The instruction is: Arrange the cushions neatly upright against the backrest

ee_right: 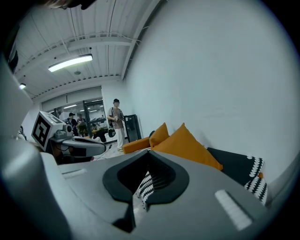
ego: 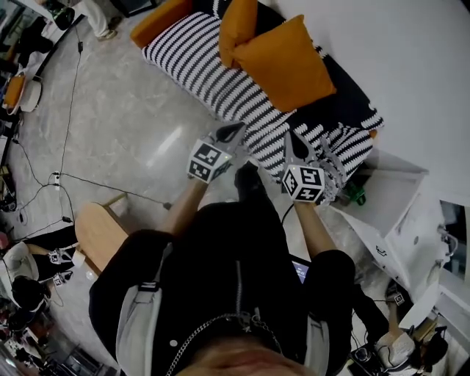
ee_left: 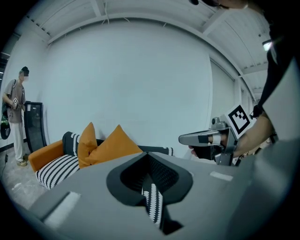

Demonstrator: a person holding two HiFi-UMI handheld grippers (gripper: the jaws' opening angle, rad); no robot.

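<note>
Two orange cushions lean against the dark backrest [ego: 346,94] of a sofa with a black-and-white striped seat [ego: 192,64]: a large one [ego: 285,64] and a smaller one [ego: 237,26] behind it. Both stand tilted on a corner, overlapping. My left gripper [ego: 235,132] and right gripper [ego: 291,139] hover side by side over the seat's near edge, short of the cushions, both shut and empty. The left gripper view has the cushions [ee_left: 114,145] ahead at left and the right gripper [ee_left: 185,138] beside it. From the right gripper view the large cushion [ee_right: 187,145] lies just ahead.
The sofa has an orange armrest [ego: 157,19] at its far end. A white cabinet [ego: 393,197] stands right of the sofa, and a round wooden stool [ego: 99,235] is near my left leg. Cables [ego: 70,110] cross the floor. A person [ee_left: 14,112] stands beyond the sofa.
</note>
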